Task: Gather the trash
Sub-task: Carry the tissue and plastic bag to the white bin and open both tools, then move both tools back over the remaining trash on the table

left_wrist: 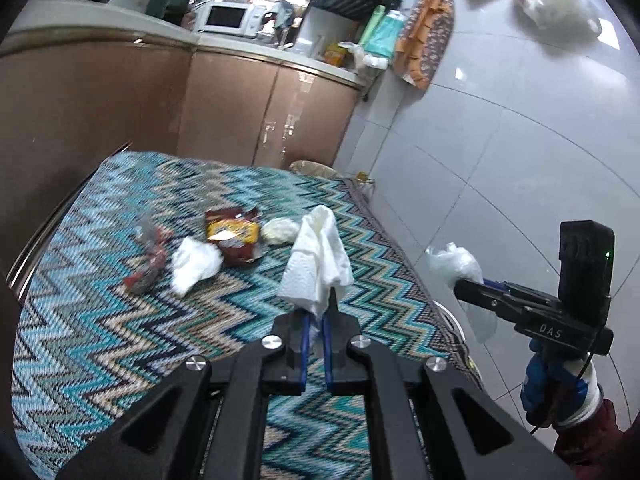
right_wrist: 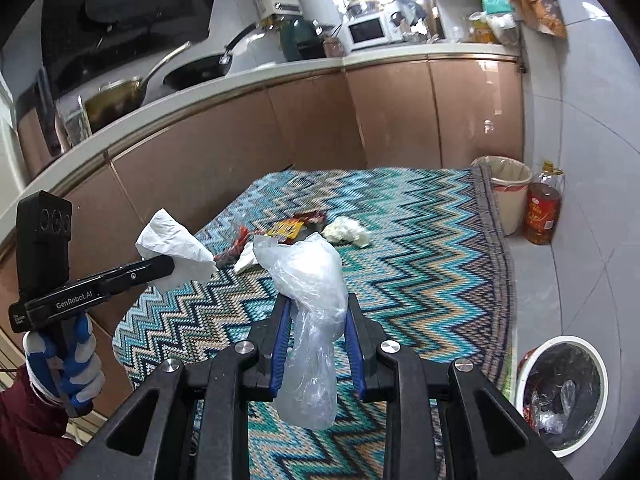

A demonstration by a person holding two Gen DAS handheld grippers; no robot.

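Note:
My left gripper (left_wrist: 318,312) is shut on a white paper towel (left_wrist: 316,260) and holds it above the zigzag-cloth table (left_wrist: 100,320); it also shows in the right wrist view (right_wrist: 176,246). My right gripper (right_wrist: 318,304) is shut on a clear plastic bag (right_wrist: 310,292), also held above the table; the bag shows in the left wrist view (left_wrist: 460,268). On the cloth lie a crumpled tissue (left_wrist: 194,266), a red-yellow snack wrapper (left_wrist: 234,236), a red-clear wrapper (left_wrist: 148,260) and a pale wad (left_wrist: 280,231). A white bin (right_wrist: 560,394) with a black liner stands on the floor at the table's right.
A second, beige-lined bin (right_wrist: 510,196) and an oil bottle (right_wrist: 542,210) stand past the table's far right corner. Brown kitchen cabinets (right_wrist: 240,152) with pans and a microwave (right_wrist: 366,30) run behind the table. A tiled wall is on the right.

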